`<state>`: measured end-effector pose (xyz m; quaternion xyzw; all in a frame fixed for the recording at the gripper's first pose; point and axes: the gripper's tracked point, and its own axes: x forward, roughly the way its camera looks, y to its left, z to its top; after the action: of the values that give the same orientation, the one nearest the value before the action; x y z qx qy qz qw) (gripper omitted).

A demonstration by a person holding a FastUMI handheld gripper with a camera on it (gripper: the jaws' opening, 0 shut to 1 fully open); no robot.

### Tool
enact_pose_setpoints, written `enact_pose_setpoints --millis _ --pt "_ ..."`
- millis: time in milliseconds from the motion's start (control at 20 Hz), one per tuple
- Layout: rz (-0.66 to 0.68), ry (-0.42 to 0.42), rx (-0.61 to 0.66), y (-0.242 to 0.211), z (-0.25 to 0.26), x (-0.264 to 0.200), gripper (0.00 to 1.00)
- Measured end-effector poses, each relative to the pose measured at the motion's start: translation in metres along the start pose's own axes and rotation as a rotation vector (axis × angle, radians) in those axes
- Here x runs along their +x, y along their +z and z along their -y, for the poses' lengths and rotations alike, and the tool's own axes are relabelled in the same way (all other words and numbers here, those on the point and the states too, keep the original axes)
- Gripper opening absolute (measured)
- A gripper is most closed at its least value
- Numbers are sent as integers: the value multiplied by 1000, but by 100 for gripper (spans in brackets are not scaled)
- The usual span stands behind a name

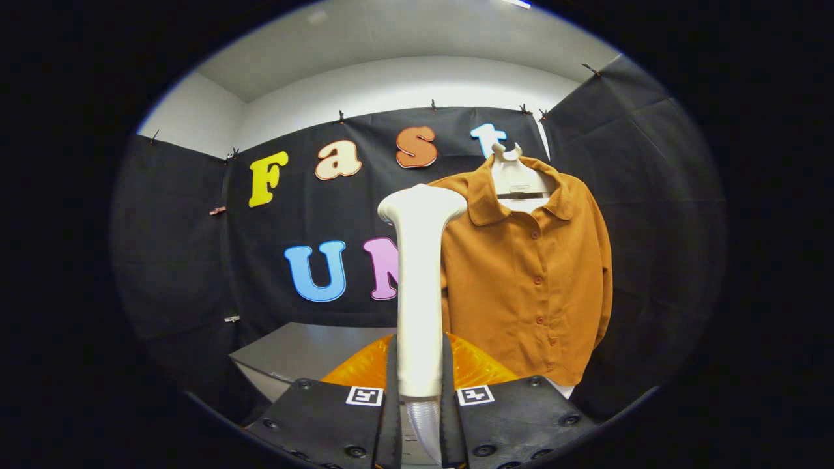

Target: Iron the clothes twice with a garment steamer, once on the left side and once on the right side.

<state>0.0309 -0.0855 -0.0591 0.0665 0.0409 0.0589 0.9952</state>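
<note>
Standing upright between the fingers [419, 391]: a white garment steamer head [419, 260], handle clamped from both sides, flared nozzle end topping out level with the shirt collar. Trailing down from the handle's base, between the fingers: a ribbed pale hose [422, 417]. Hanging just beyond and to the right of the steamer: an orange button-up shirt [534, 286], facing forward on a white hanger [515, 172], buttoned down the front, sleeves drooping at both sides. Showing just behind the fingers, low on either side of the handle: a glossy orange translucent object [479, 368], identity not clear. Sitting to the left, below the shirt's level: a grey worktop [293, 355]. Enclosing everything behind: black cloth booth walls [651, 195], white wall and ceiling above.
</note>
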Motion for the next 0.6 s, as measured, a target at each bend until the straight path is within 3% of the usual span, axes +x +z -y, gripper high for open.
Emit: enact_pose_setpoints --millis 600 --pt "-19 0 12 -17 -61 10 27"
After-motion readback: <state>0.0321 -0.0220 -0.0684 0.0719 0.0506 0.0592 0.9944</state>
